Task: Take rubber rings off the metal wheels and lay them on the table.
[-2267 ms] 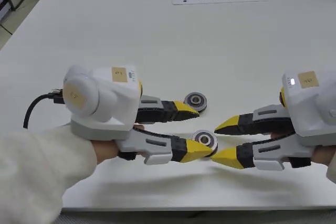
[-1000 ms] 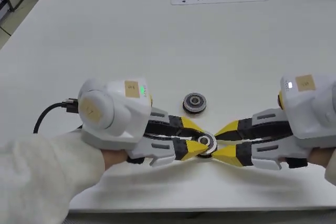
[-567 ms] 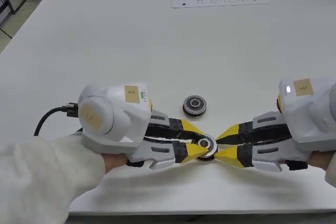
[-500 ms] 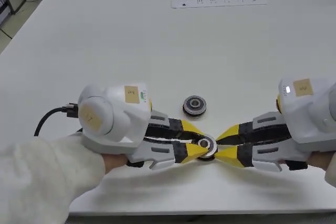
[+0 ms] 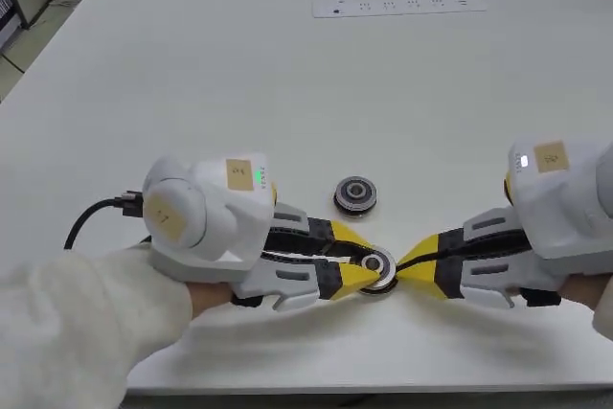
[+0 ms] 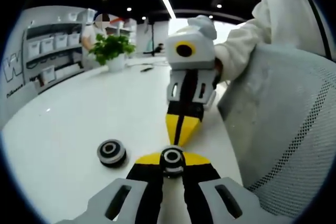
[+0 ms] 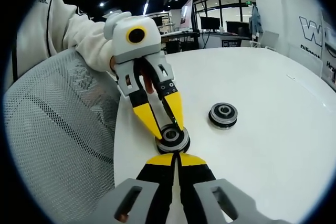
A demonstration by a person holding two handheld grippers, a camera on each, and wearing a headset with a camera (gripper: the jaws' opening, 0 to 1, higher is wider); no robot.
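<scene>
I think no ring is off yet. The left gripper [image 5: 364,261] has its fingers [image 5: 347,235] pinching one wheel [image 7: 173,136], low in the middle of the head view. The right gripper [image 7: 172,157] has its fingers [image 7: 160,160] pressed together at that wheel's edge. They may be nipping its rubber ring [image 7: 185,139], but I cannot tell. The other wheel [image 5: 355,193] lies just above it on the worktop [image 5: 287,93], with its ring on.

There are two metal wheels on the one white table [image 5: 192,64]. The far wheel [image 5: 355,193] is nearer the single power strip [image 5: 399,6], and the near wheel [image 5: 374,263] is farther from it. Each wears one dark ring. Two grippers, the left gripper [image 5: 368,261] and the right gripper [image 5: 402,266], are farthest from the strip. One black cable [image 5: 91,217] lies there too.
</scene>
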